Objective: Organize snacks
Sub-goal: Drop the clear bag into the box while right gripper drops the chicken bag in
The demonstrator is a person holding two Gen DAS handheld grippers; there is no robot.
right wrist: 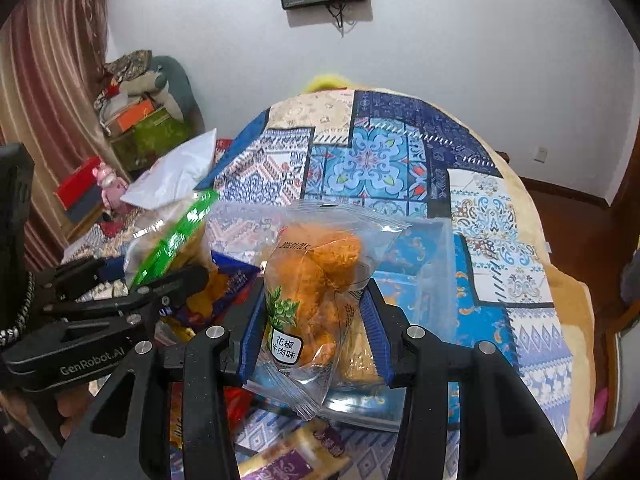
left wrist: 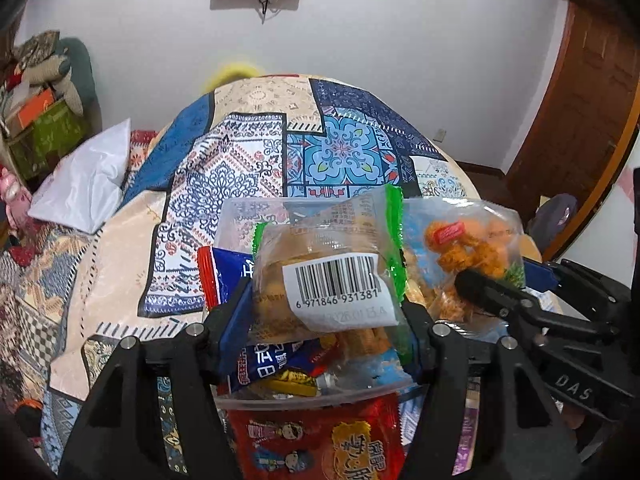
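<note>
1. Left wrist view: the left gripper (left wrist: 326, 312) has a green-edged snack pack (left wrist: 328, 276) with a barcode label between its blue pads. The pads sit at the pack's sides, but whether they press it I cannot tell.
2. Under it, a clear tub (left wrist: 280, 394) holds blue and yellow packets; a red packet (left wrist: 316, 440) lies nearer the camera. The right gripper (left wrist: 472, 280) enters from the right at an orange snack bag (left wrist: 472, 244).
3. Right wrist view: the right gripper (right wrist: 312, 320) is clamped on the orange snack bag (right wrist: 316, 276), held above the patterned cloth (right wrist: 400, 152).
4. The green-edged pack (right wrist: 172, 236) and left gripper (right wrist: 192, 276) are at the left; a purple packet (right wrist: 288, 464) lies below.
</note>
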